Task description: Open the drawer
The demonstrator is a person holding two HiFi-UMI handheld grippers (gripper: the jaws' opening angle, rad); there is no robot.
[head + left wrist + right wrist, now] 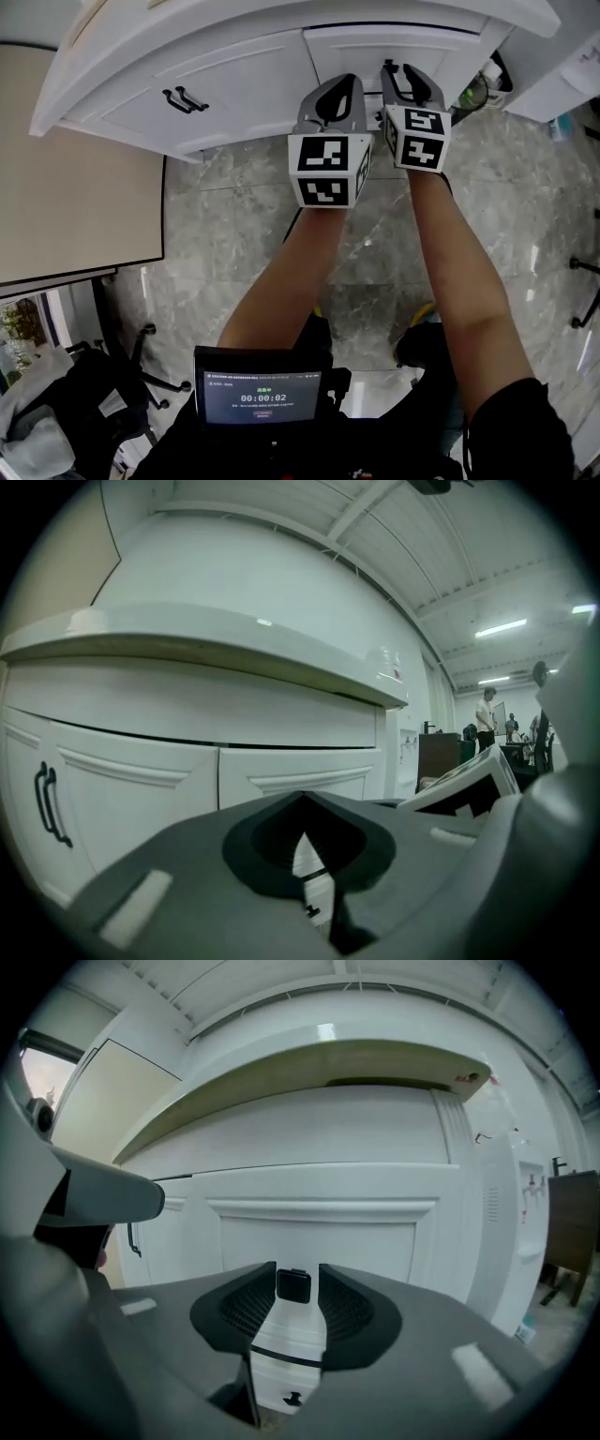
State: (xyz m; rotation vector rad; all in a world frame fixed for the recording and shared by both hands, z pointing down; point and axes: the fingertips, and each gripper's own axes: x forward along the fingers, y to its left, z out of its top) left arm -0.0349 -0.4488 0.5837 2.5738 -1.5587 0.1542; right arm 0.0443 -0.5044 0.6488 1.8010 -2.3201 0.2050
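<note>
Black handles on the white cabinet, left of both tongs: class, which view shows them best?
The head view: both black handles appear whole, side by side on the white front. The left gripper view shows them bent at its edge; the right gripper view shows only a sliver.

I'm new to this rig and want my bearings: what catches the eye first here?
The two marker cubes, side by side at the head view's centre, on the left claw and right claw held up to the white cabinet. Next, the small black knob between the right claw's parted jaws.
</note>
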